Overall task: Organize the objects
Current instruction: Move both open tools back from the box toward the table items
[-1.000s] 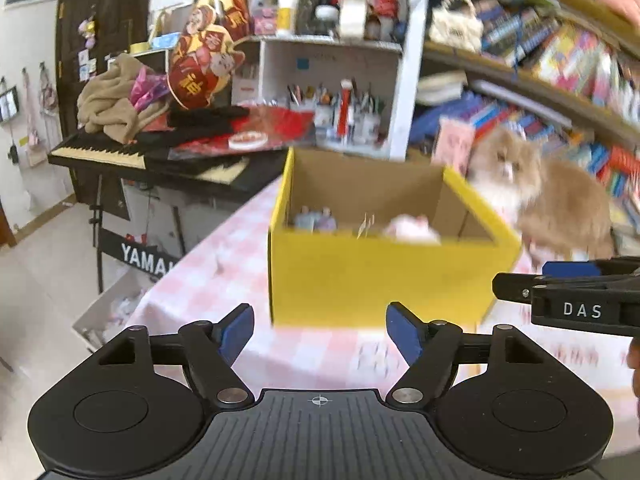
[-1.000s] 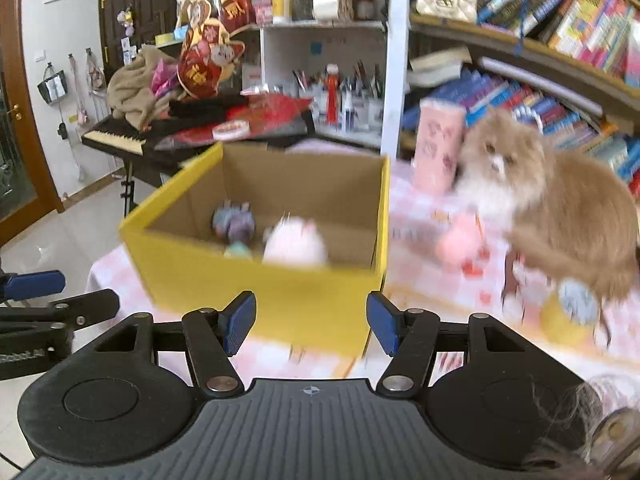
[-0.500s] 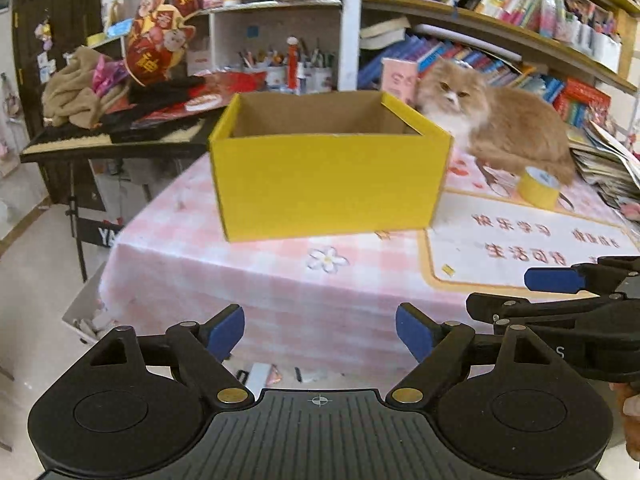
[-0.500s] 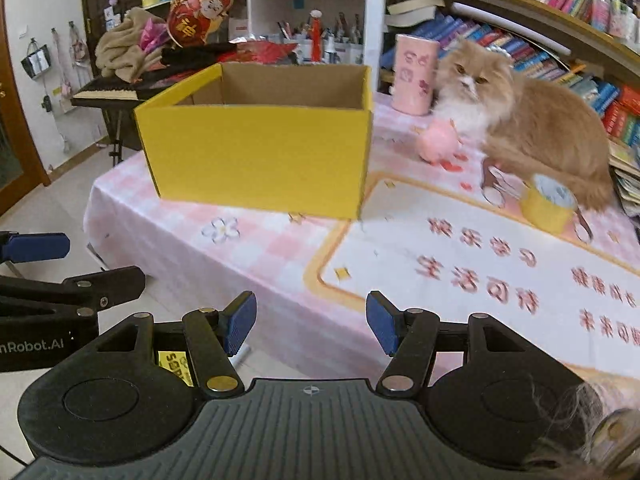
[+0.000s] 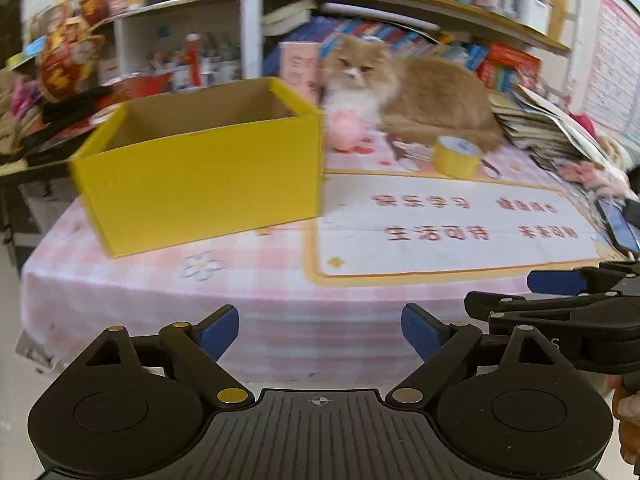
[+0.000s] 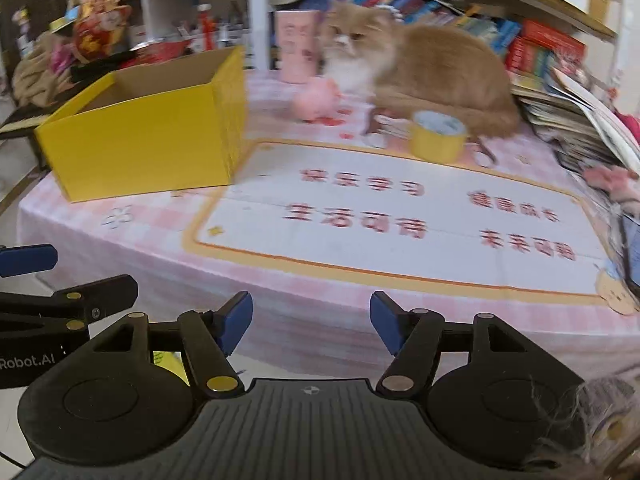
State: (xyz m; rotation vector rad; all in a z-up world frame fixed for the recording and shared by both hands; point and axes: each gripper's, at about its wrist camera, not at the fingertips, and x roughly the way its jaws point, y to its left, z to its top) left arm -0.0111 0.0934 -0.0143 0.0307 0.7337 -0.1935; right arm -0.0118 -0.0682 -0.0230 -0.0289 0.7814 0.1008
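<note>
An open yellow cardboard box (image 5: 204, 172) stands on the left of a pink checked table (image 5: 256, 280); it also shows in the right wrist view (image 6: 148, 140). Its contents are hidden from here. A pink round toy (image 5: 346, 132) (image 6: 314, 100) and a yellow tape roll (image 5: 456, 156) (image 6: 436, 140) lie beyond it, in front of a fluffy orange cat (image 5: 412, 92) (image 6: 420, 68). My left gripper (image 5: 320, 330) is open and empty, held off the table's near edge. My right gripper (image 6: 312, 320) is open and empty too, beside it.
A white mat with red characters (image 6: 400, 216) covers the table's right half. A pink cup (image 6: 298, 46) stands behind the toy. Stacked magazines (image 6: 576, 120) lie at the right edge. Bookshelves (image 5: 440, 32) and a cluttered keyboard (image 5: 48, 120) are behind.
Both grippers have pulled back from above the box to beyond the table's near edge and swung right. Both stayed open. The box's inside is no longer visible.
</note>
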